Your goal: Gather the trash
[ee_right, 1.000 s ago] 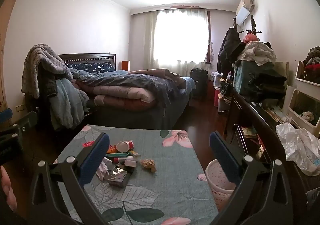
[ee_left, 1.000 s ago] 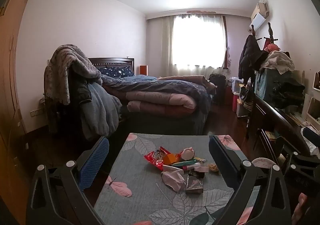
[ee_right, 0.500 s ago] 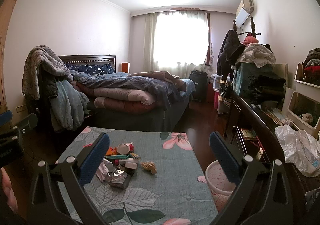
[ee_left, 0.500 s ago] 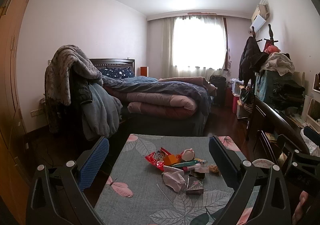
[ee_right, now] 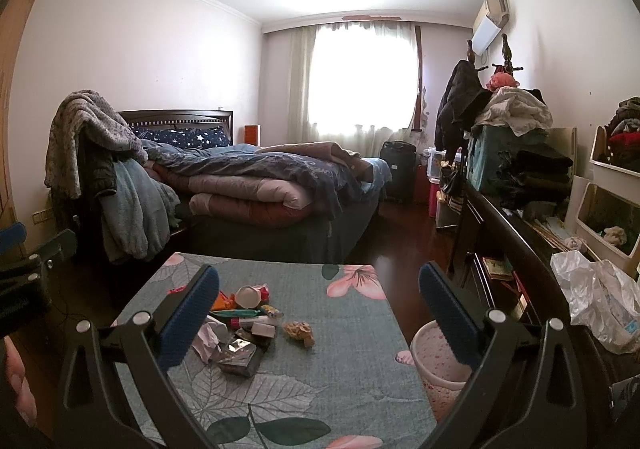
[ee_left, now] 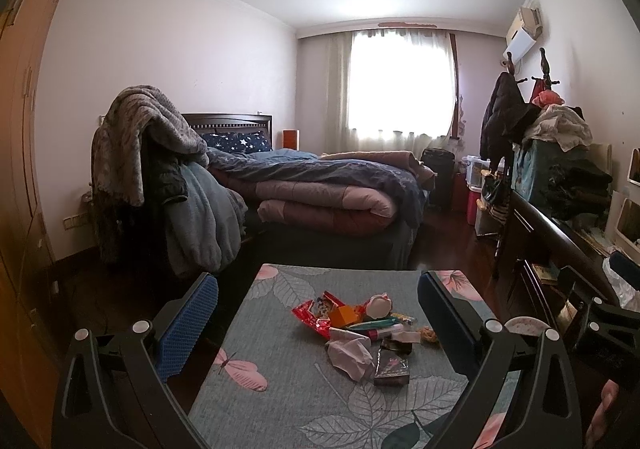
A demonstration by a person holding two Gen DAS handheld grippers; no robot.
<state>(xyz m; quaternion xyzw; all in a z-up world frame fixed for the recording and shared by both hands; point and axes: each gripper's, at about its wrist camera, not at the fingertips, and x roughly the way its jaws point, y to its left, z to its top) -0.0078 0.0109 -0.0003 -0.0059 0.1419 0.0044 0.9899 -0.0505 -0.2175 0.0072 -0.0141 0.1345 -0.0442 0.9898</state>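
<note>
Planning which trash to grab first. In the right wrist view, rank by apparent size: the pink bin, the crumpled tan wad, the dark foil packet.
1. Pink bin, though it sits nearest the camera.
2. Dark foil packet.
3. Crumpled tan wad.

Trash pile (ee_right: 244,325) on table (ee_right: 340,369), bin (ee_right: 440,361) apparently beside it

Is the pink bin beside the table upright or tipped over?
Upright: the bin stands at the table's right edge, mouth up. Its contents cannot be seen.
</note>
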